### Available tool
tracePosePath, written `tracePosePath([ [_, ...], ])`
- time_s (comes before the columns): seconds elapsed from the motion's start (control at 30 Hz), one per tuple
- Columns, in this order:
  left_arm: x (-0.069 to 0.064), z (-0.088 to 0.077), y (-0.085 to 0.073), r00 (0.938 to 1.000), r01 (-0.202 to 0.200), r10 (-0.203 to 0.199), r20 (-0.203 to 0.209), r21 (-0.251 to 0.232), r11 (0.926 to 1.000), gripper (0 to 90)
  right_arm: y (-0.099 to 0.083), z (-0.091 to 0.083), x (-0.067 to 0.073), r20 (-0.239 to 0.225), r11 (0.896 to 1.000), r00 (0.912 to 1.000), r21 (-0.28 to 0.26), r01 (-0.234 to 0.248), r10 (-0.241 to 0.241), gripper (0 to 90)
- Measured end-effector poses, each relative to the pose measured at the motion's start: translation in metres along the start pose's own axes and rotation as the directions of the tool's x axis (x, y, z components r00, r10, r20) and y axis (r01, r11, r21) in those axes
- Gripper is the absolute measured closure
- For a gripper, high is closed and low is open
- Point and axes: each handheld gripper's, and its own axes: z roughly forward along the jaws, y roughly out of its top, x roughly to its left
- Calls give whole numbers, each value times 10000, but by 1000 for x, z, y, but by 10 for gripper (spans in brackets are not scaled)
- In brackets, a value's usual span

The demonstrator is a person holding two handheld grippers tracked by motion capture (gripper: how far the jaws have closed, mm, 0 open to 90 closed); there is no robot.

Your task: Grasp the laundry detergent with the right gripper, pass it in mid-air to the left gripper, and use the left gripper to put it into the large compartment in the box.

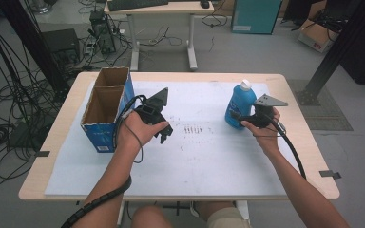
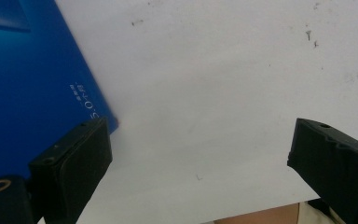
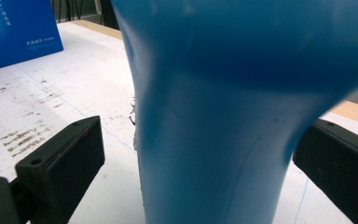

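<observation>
You're lining your right tool (image 3: 193, 154) up wide around the blue bottle (image 1: 240, 103) standing on the bench (image 1: 66, 121), left tool (image 2: 200, 158) hanging wide by the cardboard box (image 1: 105, 108), so I'd guess squeezing comes next.

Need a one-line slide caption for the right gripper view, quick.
Right gripper open, its jaws on either side of the upright blue bottle on the white mat, not yet closed.

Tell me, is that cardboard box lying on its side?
No, the cardboard box stands upright on the table, its two open compartments facing up.
</observation>
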Motion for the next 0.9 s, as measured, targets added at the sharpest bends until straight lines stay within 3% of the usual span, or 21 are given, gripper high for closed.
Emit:
tracePosePath([
  [0.9,-1,0,1,10000,-53,53,-18,-25,10000,63,0,1,0,-59,10000,10000,44,-18,18,31],
])
